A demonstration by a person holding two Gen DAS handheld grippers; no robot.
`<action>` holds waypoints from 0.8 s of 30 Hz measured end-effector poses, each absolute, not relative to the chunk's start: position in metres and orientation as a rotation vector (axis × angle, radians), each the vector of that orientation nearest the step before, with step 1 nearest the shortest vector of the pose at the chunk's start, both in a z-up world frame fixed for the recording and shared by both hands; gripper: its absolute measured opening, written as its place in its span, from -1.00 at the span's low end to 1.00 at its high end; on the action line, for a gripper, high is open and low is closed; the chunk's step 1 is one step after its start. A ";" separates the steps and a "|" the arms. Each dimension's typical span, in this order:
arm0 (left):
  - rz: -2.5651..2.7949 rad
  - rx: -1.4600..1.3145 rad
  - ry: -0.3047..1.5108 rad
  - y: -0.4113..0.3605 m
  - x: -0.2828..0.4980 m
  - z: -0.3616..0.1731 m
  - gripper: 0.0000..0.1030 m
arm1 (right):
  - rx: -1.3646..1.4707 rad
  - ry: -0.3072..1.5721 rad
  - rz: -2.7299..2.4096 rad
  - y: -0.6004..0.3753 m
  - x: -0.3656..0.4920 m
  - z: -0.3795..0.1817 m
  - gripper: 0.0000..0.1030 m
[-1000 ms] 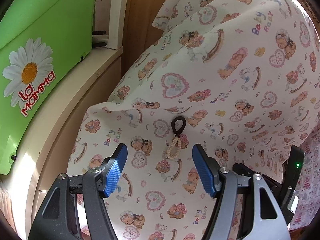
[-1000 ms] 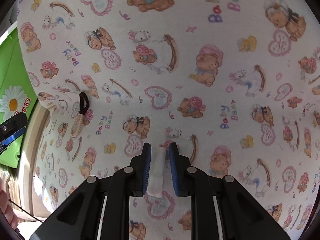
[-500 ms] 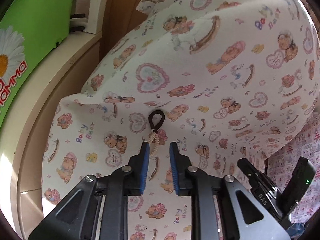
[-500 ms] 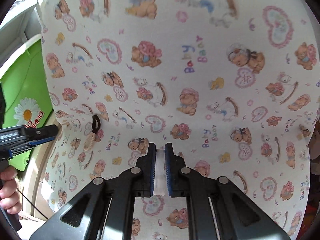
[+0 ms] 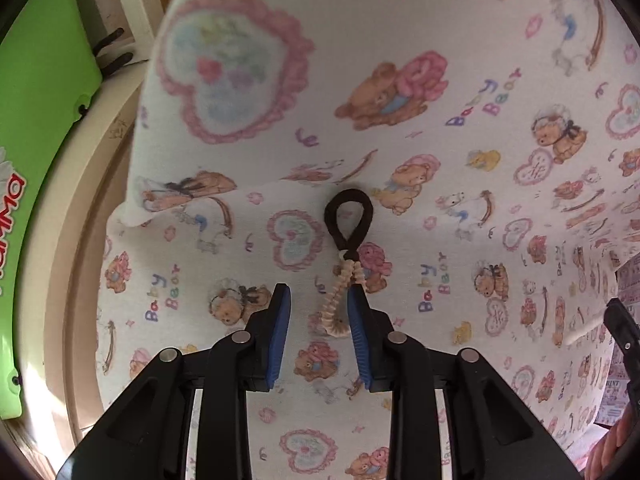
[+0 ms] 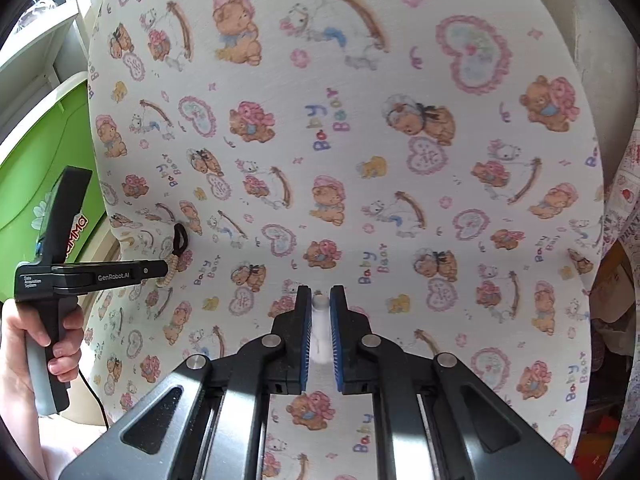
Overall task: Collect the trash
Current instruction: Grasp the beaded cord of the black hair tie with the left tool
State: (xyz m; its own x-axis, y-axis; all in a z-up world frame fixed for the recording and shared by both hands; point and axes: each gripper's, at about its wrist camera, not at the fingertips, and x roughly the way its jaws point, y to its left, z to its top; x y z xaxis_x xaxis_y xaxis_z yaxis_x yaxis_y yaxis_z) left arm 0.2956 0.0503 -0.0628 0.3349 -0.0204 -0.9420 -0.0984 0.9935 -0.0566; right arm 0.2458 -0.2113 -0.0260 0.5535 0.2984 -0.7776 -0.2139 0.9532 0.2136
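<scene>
Beige beaded hair tie (image 5: 340,280) sits between my left tool's (image 5: 318,312) parted fingers; my right tool (image 6: 320,322) grips a white tissue scrap (image 6: 321,332) over the printed sheet (image 6: 400,160).

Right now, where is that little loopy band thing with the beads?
In the left wrist view the beaded band lies mid-frame on the teddy-bear sheet, its beaded end between the left gripper fingers, beside a pink heart.

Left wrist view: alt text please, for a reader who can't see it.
The left claw sits partly open around a beaded loop with a dark cord ring lying on a bedsheet printed with teddy bears and hearts; the beads touch the right-hand blue pad. A green panel and cream frame fill the left edge.
</scene>
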 end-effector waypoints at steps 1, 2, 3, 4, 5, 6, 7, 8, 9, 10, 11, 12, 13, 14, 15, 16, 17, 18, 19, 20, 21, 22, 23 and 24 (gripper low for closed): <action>0.065 -0.098 1.223 0.050 0.296 -0.064 -0.48 | 0.097 0.935 0.304 -0.213 0.245 -0.025 -0.80; 0.073 -0.087 1.221 0.049 0.298 -0.064 -0.49 | 0.096 0.934 0.305 -0.214 0.245 -0.025 -0.80; 0.073 -0.075 1.219 0.048 0.297 -0.065 -0.61 | 0.092 0.933 0.304 -0.216 0.244 -0.024 -0.80; 0.059 -0.066 1.220 0.045 0.297 -0.065 -0.77 | 0.087 0.933 0.302 -0.217 0.244 -0.024 -0.80; 0.034 -0.059 1.228 0.044 0.296 -0.065 -0.93 | 0.085 0.932 0.299 -0.219 0.244 -0.024 -0.80; 0.021 -0.063 1.228 0.045 0.296 -0.066 -0.94 | 0.085 0.933 0.296 -0.221 0.244 -0.024 -0.80; 0.036 -0.071 1.222 0.051 0.297 -0.065 -0.94 | 0.086 0.934 0.293 -0.224 0.243 -0.024 -0.80; 0.054 -0.079 1.212 0.055 0.297 -0.063 -0.94 | 0.088 0.934 0.290 -0.226 0.242 -0.024 -0.80; 0.056 -0.088 1.203 0.057 0.295 -0.061 -0.95 | 0.088 0.934 0.287 -0.228 0.242 -0.024 -0.80; 0.046 -0.093 1.194 0.058 0.294 -0.059 -0.95 | 0.089 0.934 0.284 -0.230 0.241 -0.024 -0.80; 0.039 -0.095 1.184 0.059 0.292 -0.057 -0.95 | 0.091 0.934 0.284 -0.232 0.239 -0.024 -0.80; 0.035 -0.092 1.173 0.060 0.289 -0.053 -0.94 | 0.092 0.934 0.288 -0.233 0.238 -0.024 -0.80; 0.034 -0.089 1.160 0.060 0.287 -0.048 -0.94 | 0.094 0.935 0.292 -0.235 0.235 -0.024 -0.80; 0.036 -0.092 1.146 0.062 0.283 -0.042 -0.94 | 0.097 0.937 0.291 -0.237 0.233 -0.025 -0.80; 0.035 -0.098 1.131 0.064 0.279 -0.037 -0.94 | 0.100 0.942 0.291 -0.239 0.230 -0.026 -0.80; 0.029 -0.101 1.114 0.065 0.274 -0.032 -0.94 | 0.102 0.947 0.296 -0.240 0.227 -0.027 -0.80; 0.025 -0.099 1.096 0.065 0.268 -0.026 -0.94 | 0.103 0.950 0.300 -0.240 0.224 -0.028 -0.80; 0.025 -0.096 1.078 0.066 0.261 -0.021 -0.94 | 0.099 0.952 0.302 -0.240 0.221 -0.028 -0.80; 0.026 -0.098 1.065 0.060 0.255 -0.016 -0.94 | 0.092 0.952 0.303 -0.240 0.217 -0.028 -0.80; 0.022 -0.111 1.057 0.061 0.250 -0.014 -0.94 | 0.085 0.952 0.305 -0.239 0.214 -0.028 -0.80; 0.018 -0.135 1.051 0.062 0.244 -0.012 -0.94 | 0.081 0.951 0.307 -0.239 0.211 -0.027 -0.80; 0.016 -0.167 1.045 0.064 0.238 -0.011 -0.94 | 0.081 0.948 0.310 -0.239 0.208 -0.026 -0.80; 0.014 -0.190 1.039 0.067 0.230 -0.009 -0.94 | 0.084 0.944 0.310 -0.240 0.205 -0.025 -0.80; 0.011 -0.200 1.028 0.065 0.225 -0.008 -0.94 | 0.090 0.939 0.310 -0.241 0.201 -0.023 -0.80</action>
State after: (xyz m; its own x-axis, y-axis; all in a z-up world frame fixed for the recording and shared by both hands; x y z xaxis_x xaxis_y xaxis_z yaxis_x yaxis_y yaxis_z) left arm 0.2246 0.0652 -0.0082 0.5178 -0.0844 -0.8513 -0.1028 0.9818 -0.1598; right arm 0.2005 -0.2414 -0.0226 0.5500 0.3000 -0.7794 -0.2225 0.9522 0.2095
